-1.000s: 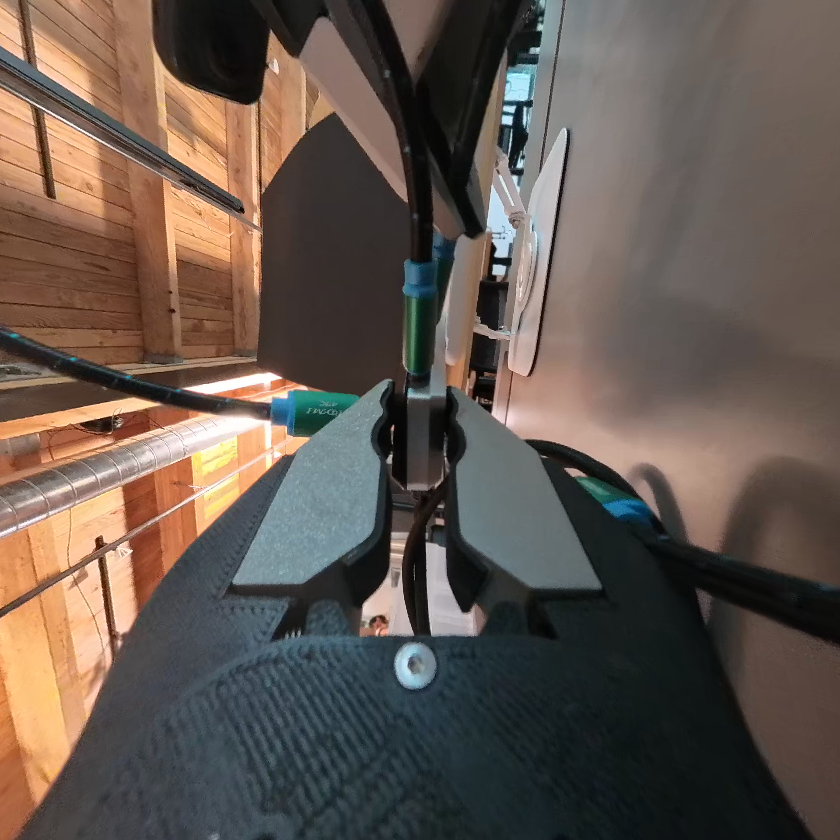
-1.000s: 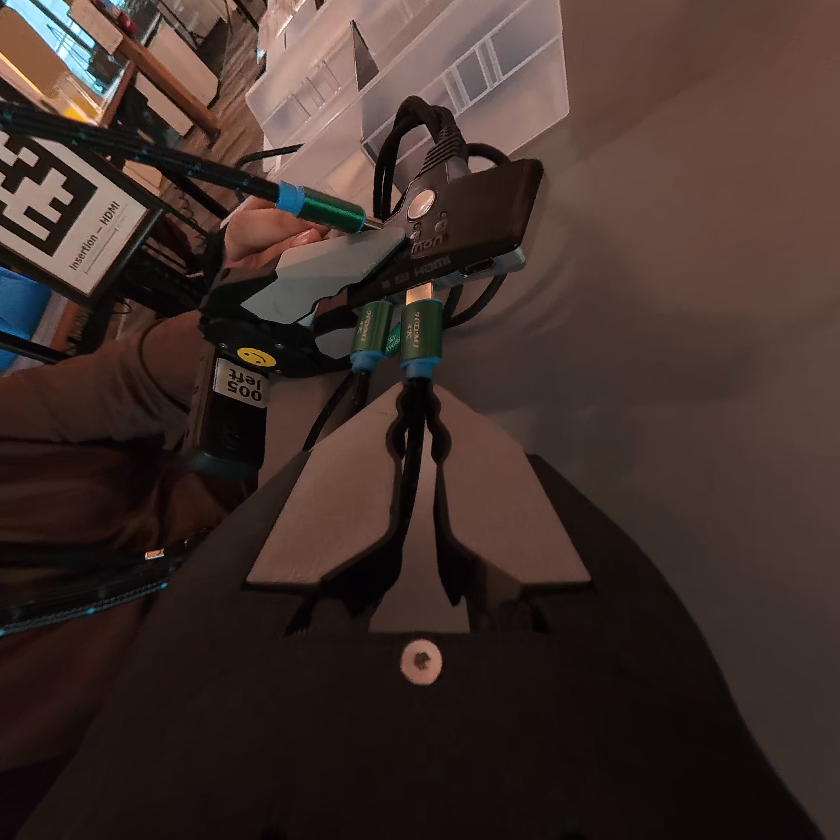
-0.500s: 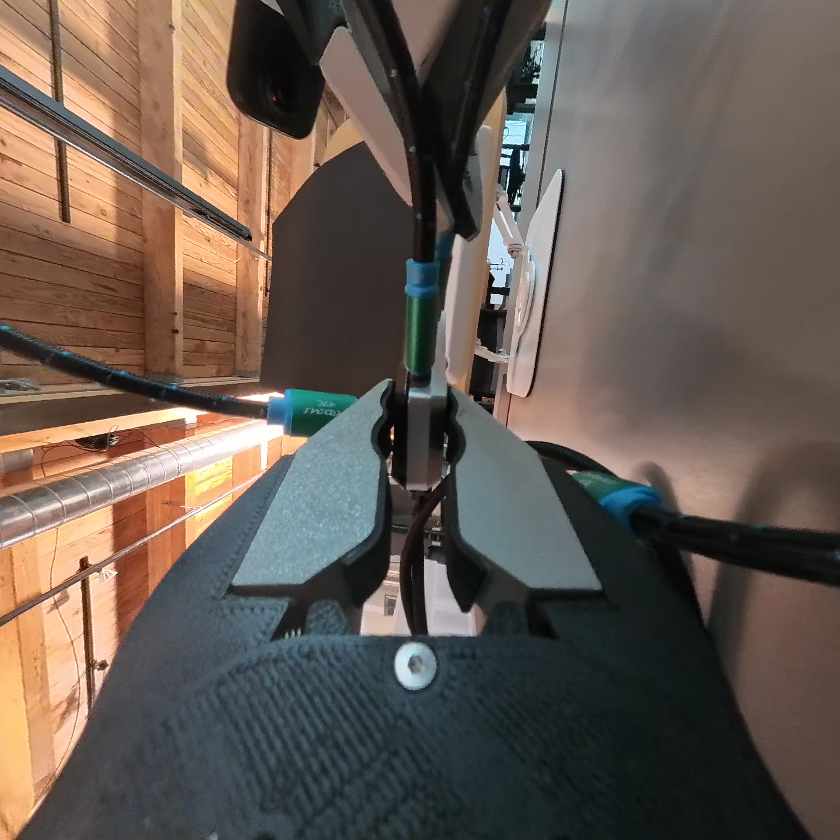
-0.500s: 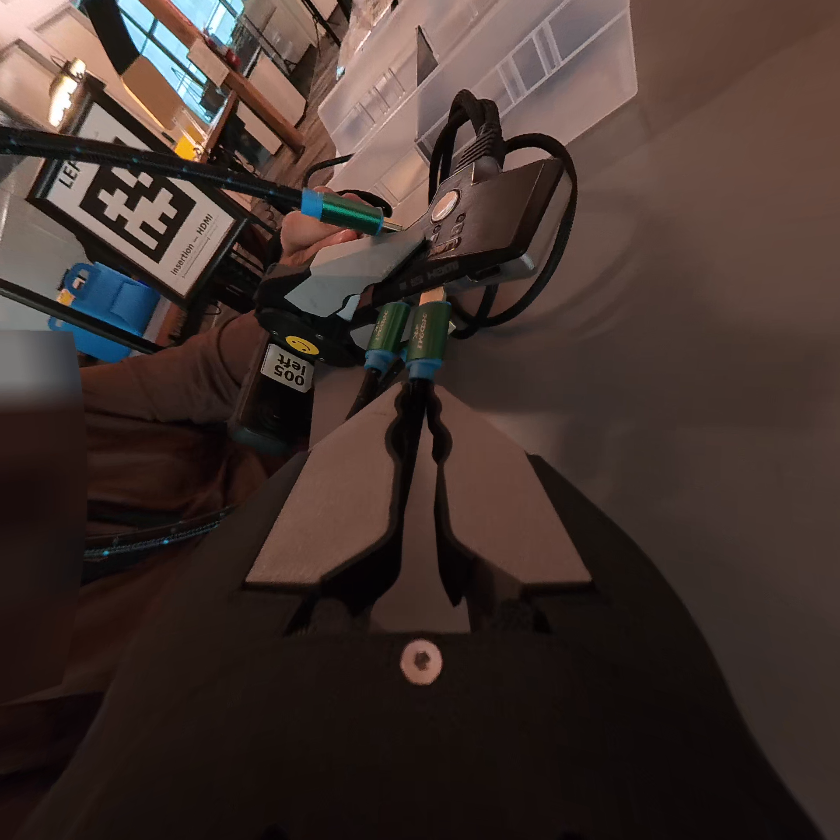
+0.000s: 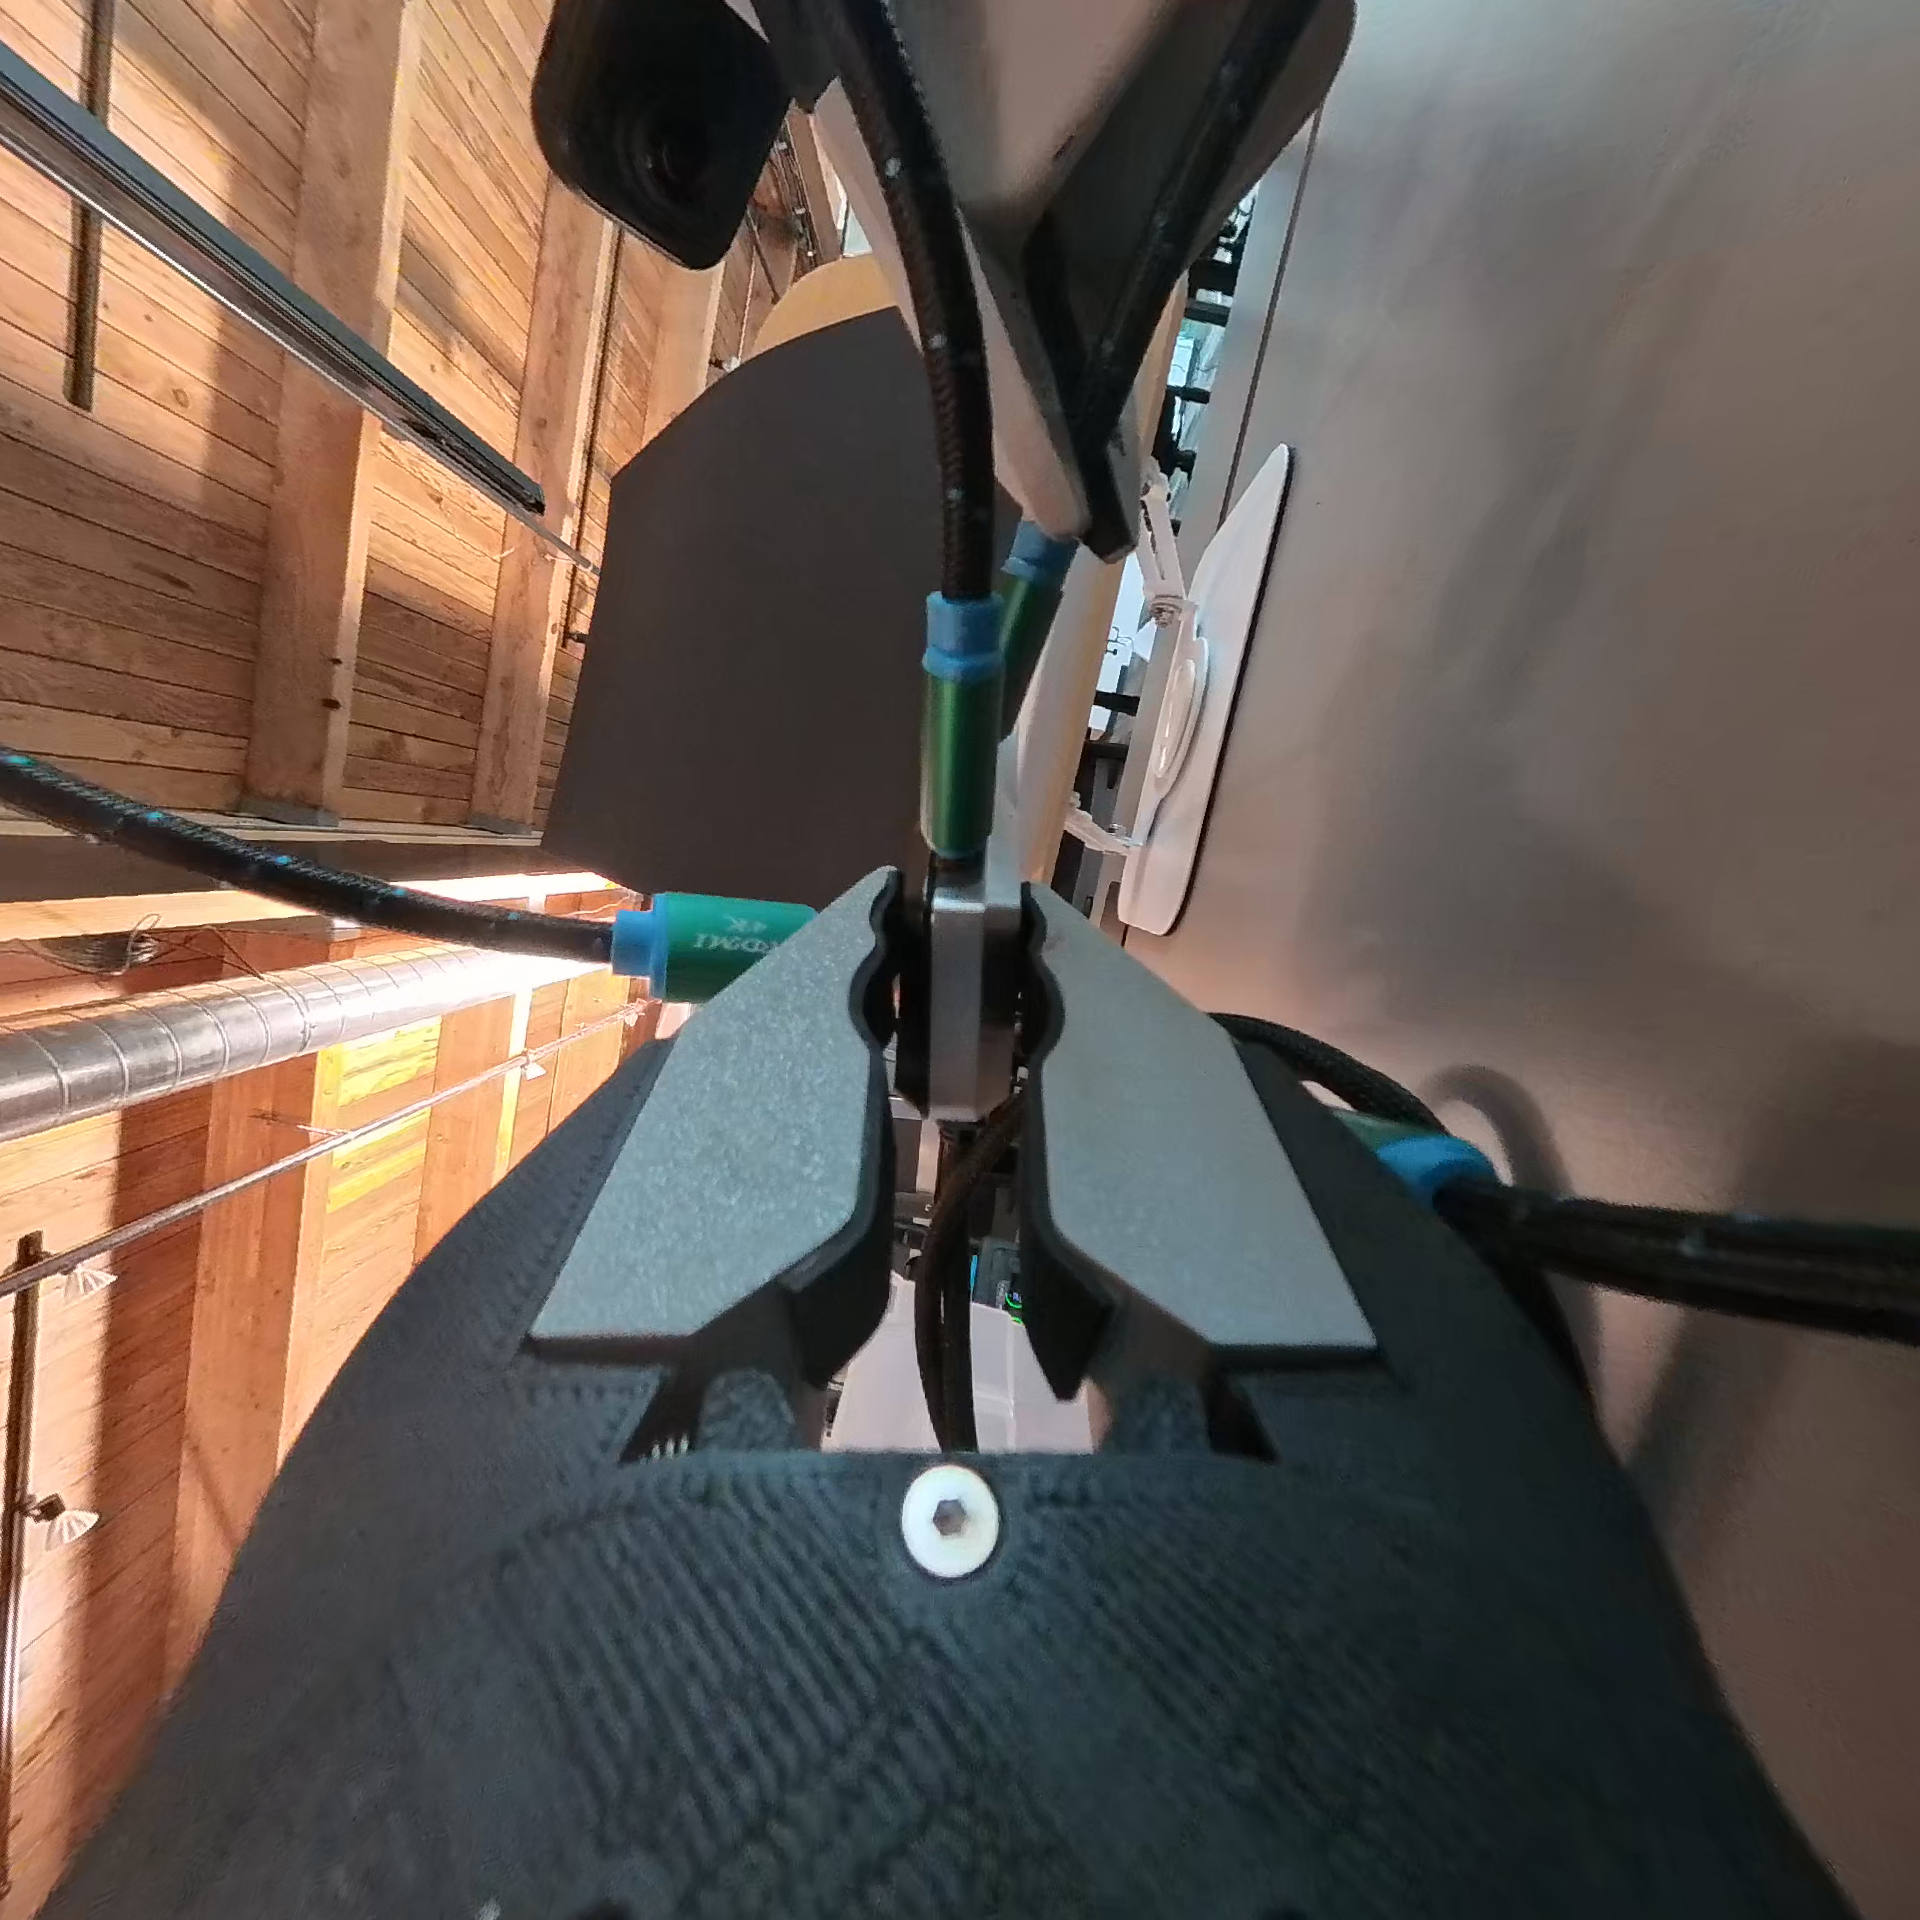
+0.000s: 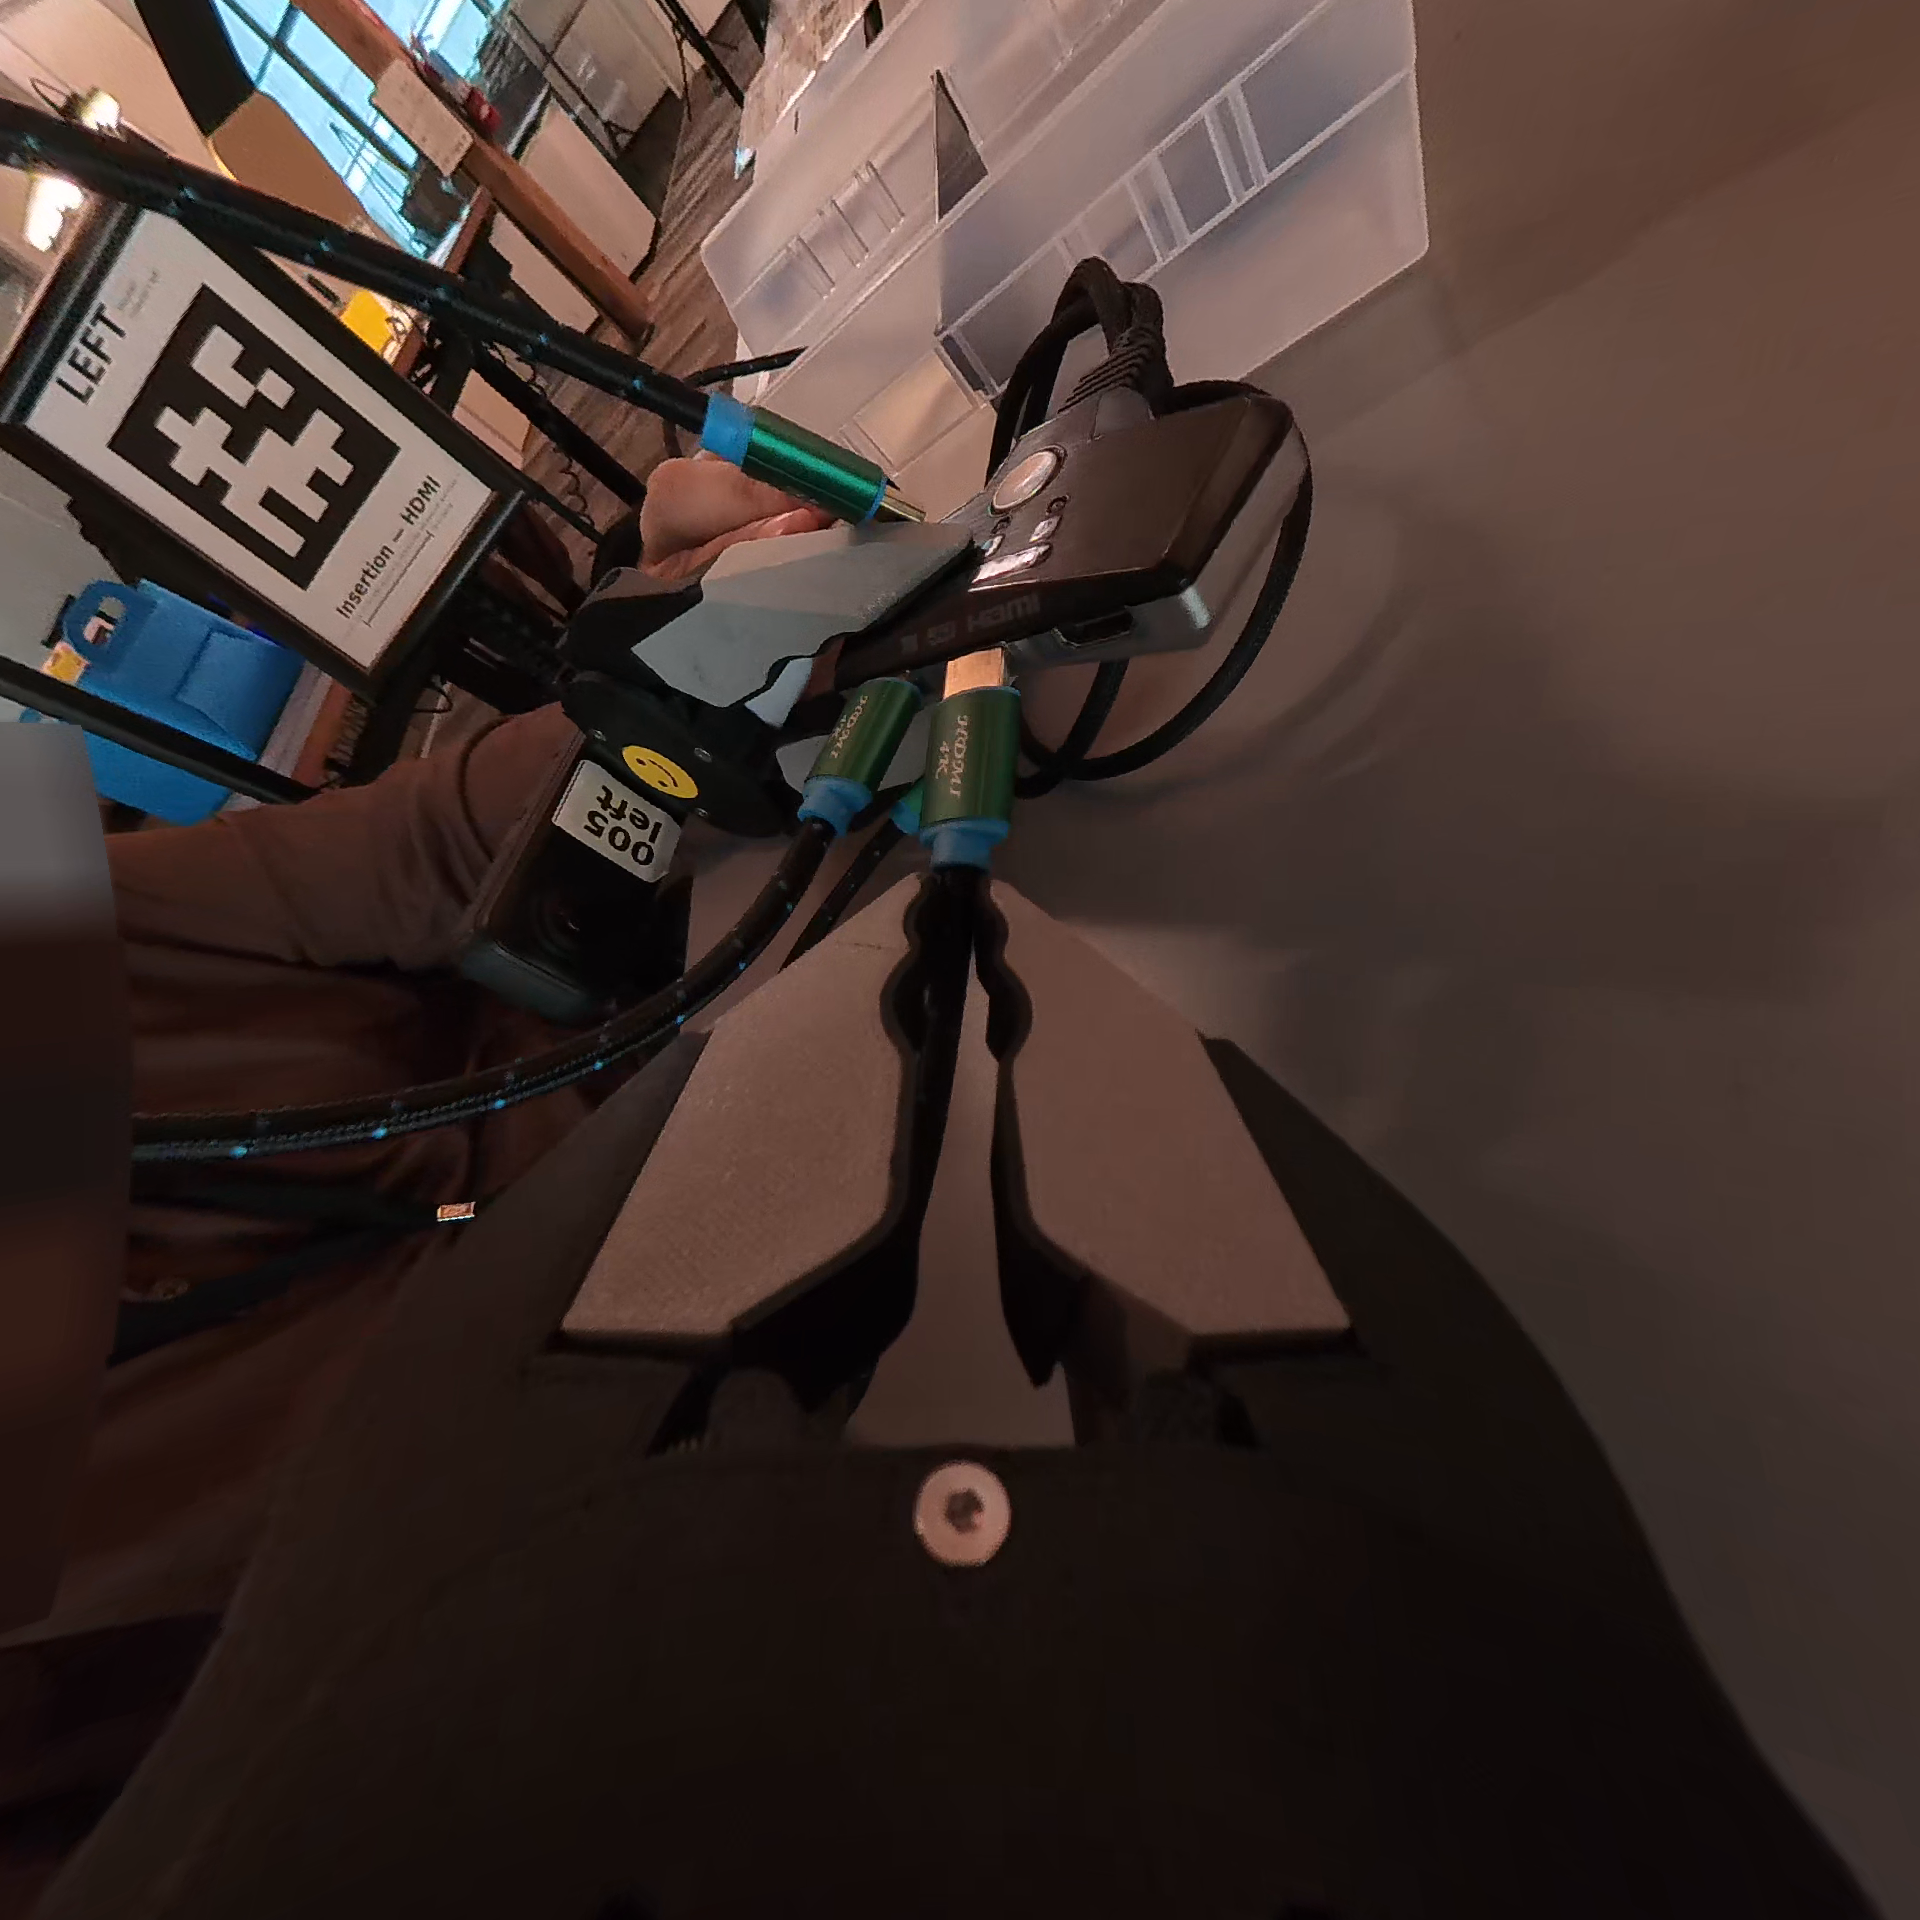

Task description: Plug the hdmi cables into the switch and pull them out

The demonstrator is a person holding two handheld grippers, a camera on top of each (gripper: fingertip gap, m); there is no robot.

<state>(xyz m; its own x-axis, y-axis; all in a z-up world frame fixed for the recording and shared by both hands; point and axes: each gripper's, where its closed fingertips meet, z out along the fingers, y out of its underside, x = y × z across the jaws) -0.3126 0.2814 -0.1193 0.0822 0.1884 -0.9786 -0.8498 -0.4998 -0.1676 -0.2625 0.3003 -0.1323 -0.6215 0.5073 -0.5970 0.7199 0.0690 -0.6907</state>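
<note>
So the left gripper [image 5: 958, 961] has its two grey fingers pinched on the narrow edge of the small black-and-silver HDMI switch box [image 6: 1117, 540], holding it up off the grey tabletop [image 6: 1610, 831], with a loop of black braided cable [image 6: 1262, 665] hanging under the box down toward the table. The right gripper [image 6: 951, 935] has its fingers pressed together around the black braided cord just behind a green metal HDMI plug with a blue collar [image 6: 964, 774]; the plug's gold tip sits right at the port on the near edge of the switch, and I can't tell if it's seated or only touching. A second green plug [image 6: 862, 732] sits just beside it on the left along that same edge. A third green plug [image 6: 800, 468] hangs free above the switch's top face, tip near the round button but apart from it. Room-wise, the right side of the table is open and bare. The far side is boxed in by a clear plastic organiser tray [image 6: 1143, 187] just behind the switch, and the left side is crowded with a framed black-and-white marker sign [image 6: 249, 426], loose cables and a person's brown sleeve [image 6: 312, 883].
</note>
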